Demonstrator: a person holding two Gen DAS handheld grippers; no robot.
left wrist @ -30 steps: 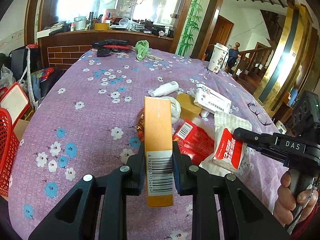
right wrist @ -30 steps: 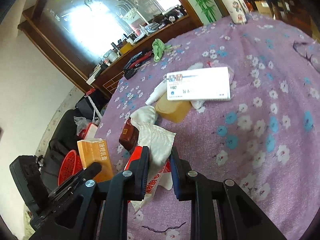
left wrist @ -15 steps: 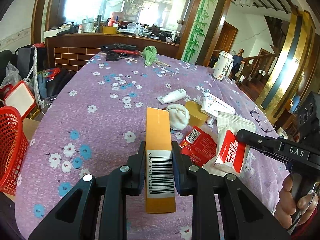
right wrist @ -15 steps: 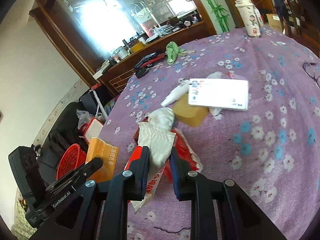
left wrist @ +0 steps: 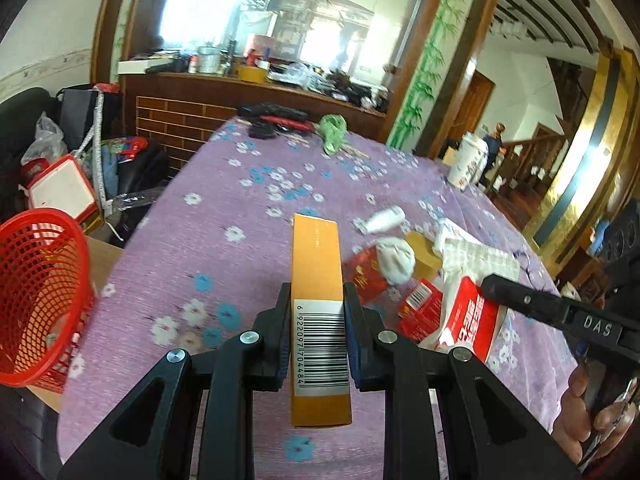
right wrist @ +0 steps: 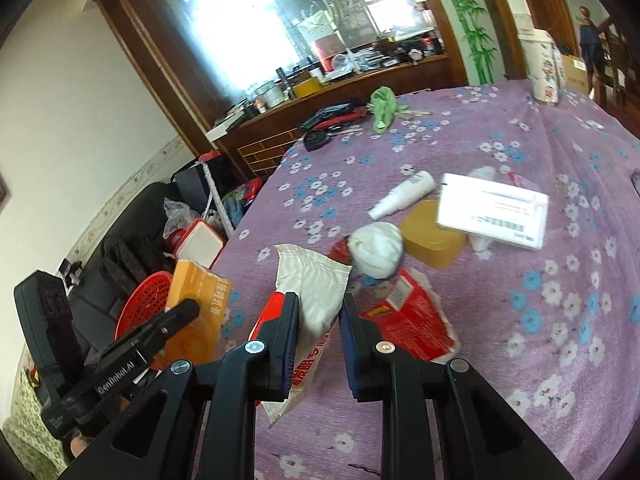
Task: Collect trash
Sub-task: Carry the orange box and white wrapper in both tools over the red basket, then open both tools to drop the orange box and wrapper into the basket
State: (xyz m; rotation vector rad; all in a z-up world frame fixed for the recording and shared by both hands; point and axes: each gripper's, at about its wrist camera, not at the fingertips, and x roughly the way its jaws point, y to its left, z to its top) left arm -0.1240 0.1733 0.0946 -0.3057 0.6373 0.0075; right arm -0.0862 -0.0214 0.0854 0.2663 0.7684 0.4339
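The left gripper (left wrist: 316, 344) is clamped hard on a long orange carton (left wrist: 318, 280), its pads pinching the barcoded end so the box juts straight ahead toward twelve o'clock. The right gripper (right wrist: 318, 340) is closed on a soft red-and-white packet (right wrist: 316, 300), which crumples between the pads and droops below them.

Compared with a second ago, both loads sit higher over the bench (left wrist: 224, 240) and have swung toward the nine o'clock side: in the left wrist view the red mesh basket (left wrist: 36, 296) now fills the edge at nine o'clock, where only a sliver showed before. Both pieces look clear of the cloth, so the carry to the basket appears under way and the release is not yet done.

The carton is rigid card with sharp edges and a glossy face; the packet is thin crinkled film, limp at its torn white top. Behind them on the flowered purple cloth lie a flattened red wrapper (right wrist: 404, 320), a balled white tissue (right wrist: 376, 250), a rounded yellow tub (right wrist: 432, 236), a small white bottle (right wrist: 404, 196) and a flat white box (right wrist: 494, 210) resting partly on the tub. The basket is open plastic lattice, standing beside the bench's edge.
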